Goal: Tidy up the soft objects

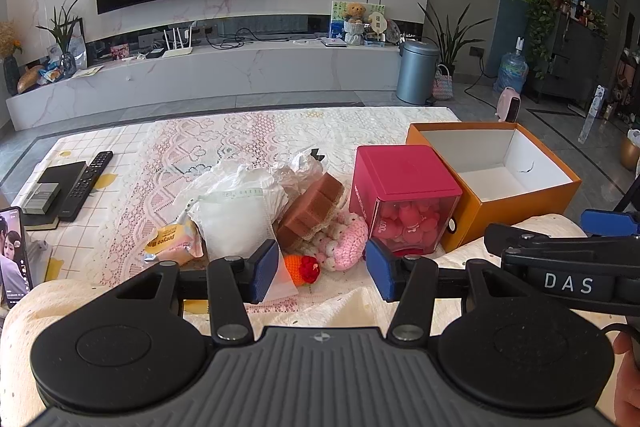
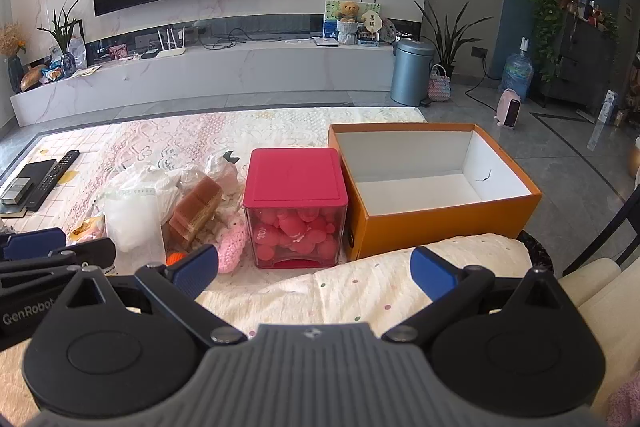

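Observation:
A heap of soft things lies on the lace-covered table: a white padded pack (image 1: 236, 223), a brown sponge block (image 1: 312, 213), a pink crochet toy (image 1: 346, 239), a small orange-and-red crochet piece (image 1: 302, 267) and a yellow snack packet (image 1: 170, 241). My left gripper (image 1: 322, 273) stands open just short of the orange crochet piece, with nothing between its pads. To the right an orange cardboard box (image 2: 440, 223) stands open and bare inside. My right gripper (image 2: 314, 269) is open wide over a cream quilted cushion (image 2: 360, 287), in front of the box.
A pink-lidded clear box of pink balls (image 2: 296, 207) stands between the heap and the orange box. Two remotes (image 1: 86, 179) and a dark case lie at the table's left; a phone (image 1: 14, 255) leans at the left edge. A TV wall and bin stand beyond.

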Demonstrator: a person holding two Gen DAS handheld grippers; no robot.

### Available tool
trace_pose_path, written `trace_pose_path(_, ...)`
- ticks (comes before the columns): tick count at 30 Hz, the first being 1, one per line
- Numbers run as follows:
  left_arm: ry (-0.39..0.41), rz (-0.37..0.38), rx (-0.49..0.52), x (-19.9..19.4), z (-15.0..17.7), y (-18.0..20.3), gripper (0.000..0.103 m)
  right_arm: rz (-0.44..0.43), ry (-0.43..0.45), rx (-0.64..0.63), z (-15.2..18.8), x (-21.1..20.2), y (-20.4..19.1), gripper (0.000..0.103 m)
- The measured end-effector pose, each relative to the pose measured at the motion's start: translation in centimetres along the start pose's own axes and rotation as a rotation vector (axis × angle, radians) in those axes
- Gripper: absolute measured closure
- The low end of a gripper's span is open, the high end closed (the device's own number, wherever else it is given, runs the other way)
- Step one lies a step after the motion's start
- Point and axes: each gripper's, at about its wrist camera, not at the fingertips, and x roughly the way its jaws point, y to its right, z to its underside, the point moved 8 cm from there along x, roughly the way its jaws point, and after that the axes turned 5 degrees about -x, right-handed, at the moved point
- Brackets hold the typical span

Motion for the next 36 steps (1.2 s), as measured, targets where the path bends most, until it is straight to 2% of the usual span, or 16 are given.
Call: trace_pose_path(36,0.002,0.006,0.011,-0.73,-0.30,0.61,0.044,0.001,0.009,-0.002,-0.15,-0.51,0.10,0.003)
